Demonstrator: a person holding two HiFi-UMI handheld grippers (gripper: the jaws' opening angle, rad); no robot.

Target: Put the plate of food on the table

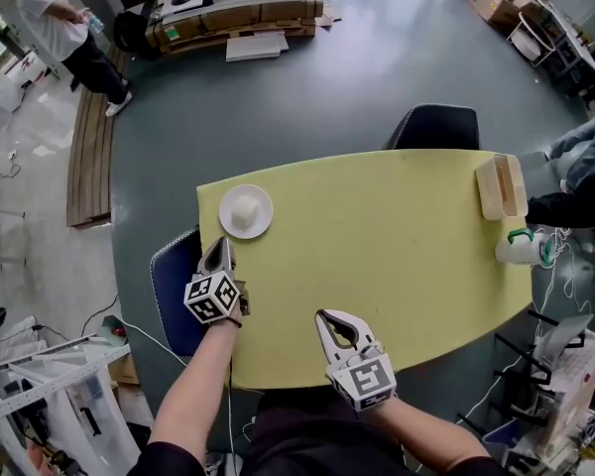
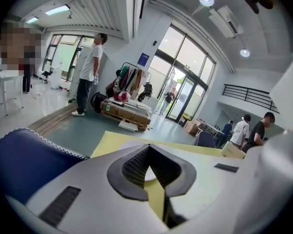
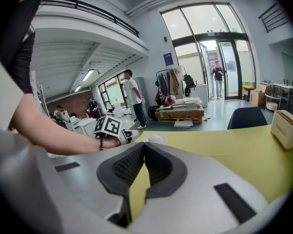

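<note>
Seeing the plate of food resting at the far left corner of the yellow tabletop. Holding the left claw pinched shut and empty, just near of the plate. Holding the right claw likewise closed on nothing, over the near edge. Noting a wooden holder sitting far right.

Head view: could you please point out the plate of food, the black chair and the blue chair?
plate of food [image 1: 264, 226], head view, bare rim.
black chair [image 1: 436, 127], head view, backrest.
blue chair [image 1: 172, 291], head view, seat.
</note>
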